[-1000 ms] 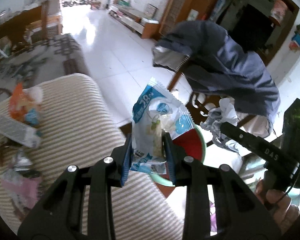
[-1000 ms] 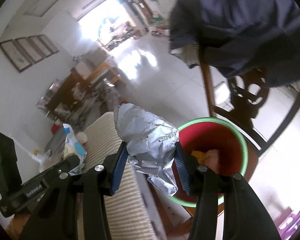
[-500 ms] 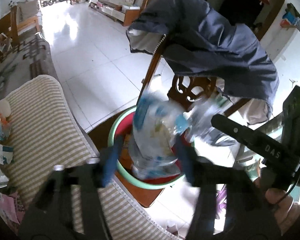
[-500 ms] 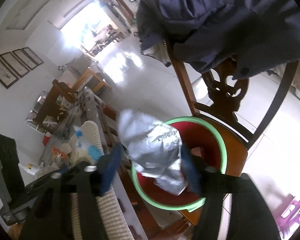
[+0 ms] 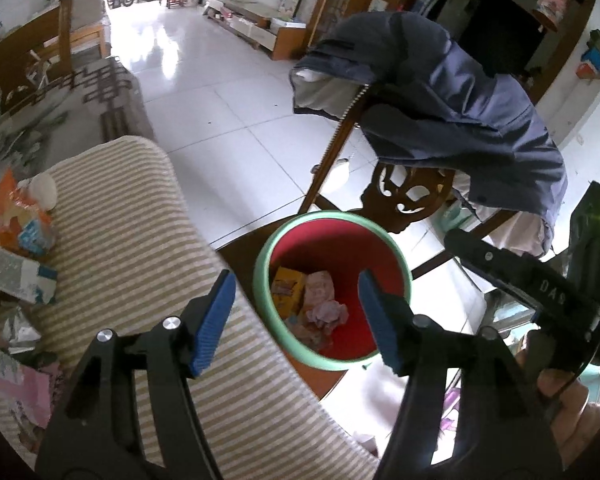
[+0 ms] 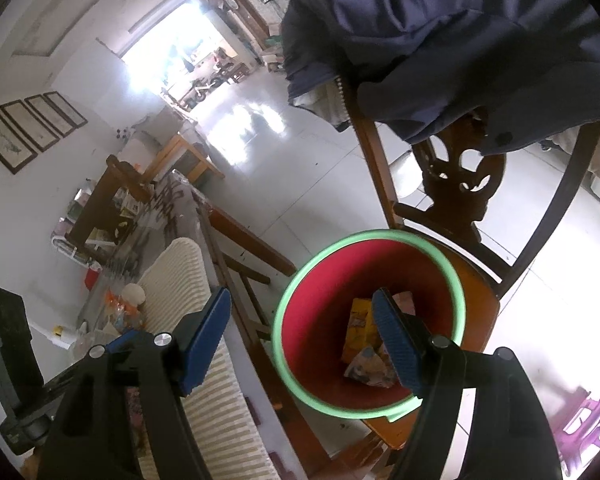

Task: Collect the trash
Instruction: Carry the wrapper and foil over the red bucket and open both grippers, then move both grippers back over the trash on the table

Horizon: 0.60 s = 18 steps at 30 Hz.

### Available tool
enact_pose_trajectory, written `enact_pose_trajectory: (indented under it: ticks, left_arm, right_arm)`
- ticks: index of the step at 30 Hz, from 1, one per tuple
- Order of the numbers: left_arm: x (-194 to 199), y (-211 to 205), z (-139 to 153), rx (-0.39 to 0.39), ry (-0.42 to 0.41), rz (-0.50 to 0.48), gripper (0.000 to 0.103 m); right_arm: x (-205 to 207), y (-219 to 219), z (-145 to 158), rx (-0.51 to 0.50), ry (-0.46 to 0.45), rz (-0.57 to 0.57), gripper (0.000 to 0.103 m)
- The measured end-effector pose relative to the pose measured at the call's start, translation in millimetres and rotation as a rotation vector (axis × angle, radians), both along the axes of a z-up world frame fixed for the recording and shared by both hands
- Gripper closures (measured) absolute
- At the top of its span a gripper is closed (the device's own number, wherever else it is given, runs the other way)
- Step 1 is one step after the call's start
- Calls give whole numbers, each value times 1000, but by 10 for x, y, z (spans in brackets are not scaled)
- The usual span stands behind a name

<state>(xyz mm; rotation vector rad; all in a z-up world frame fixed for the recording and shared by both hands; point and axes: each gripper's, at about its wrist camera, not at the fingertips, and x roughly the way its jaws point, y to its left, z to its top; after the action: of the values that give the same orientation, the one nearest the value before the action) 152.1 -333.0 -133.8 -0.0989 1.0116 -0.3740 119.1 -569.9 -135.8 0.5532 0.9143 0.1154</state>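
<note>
Left hand-held gripper (image 5: 296, 320): jaws spread wide, nothing between the two blue pads, poised over the bin in the lower centre of the left wrist view. Right hand-held gripper (image 6: 304, 336): likewise spread, empty, two blue pads, lower centre of the right wrist view; its right pad lies across the bin's mouth.

Left wrist view, left to right:
- Far left edge: loose trash on the striped worktop (image 5: 132, 248). One orange snack packet (image 5: 18, 220), one pale rounded lump (image 5: 44, 194) touching its top, one flat grey-white wrapper with blue corner (image 5: 16, 272) just below, one silvery crumple (image 5: 18, 330) lower still, pink wrappers (image 5: 16, 388) at the lower left. Exact count of the pink pieces cannot be told.
- Centre: one red bin with green rim (image 5: 380, 256) on a wooden chair seat, beside the worktop's edge. Inside: one yellow carton (image 5: 286, 290), one pink packet (image 5: 320, 286), one crumpled pinkish wad (image 5: 328, 314); more beneath, unclear.
- Upper right: one blue jacket (image 5: 460, 92) draped over the carved chair back (image 5: 408, 196).
- Right edge: body of the other gripper, one hand (image 5: 572, 416) on it at lower right.

Right wrist view: same bin (image 6: 320, 320) lower centre, yellow carton (image 6: 358, 328) and a printed wrapper (image 6: 370, 366) inside.
</note>
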Motion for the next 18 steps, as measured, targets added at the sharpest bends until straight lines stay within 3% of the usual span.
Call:
enact_pose_trajectory:
  ticks: [8,18]
  left_arm:
    - [-184,575,18,4,-12,79,42]
    - [-530,1797,16,1,-16,264,35]
  right_arm:
    - [64,496,19,-14,6,73,32]
    - [51,1505,11,-17,35,222,30]
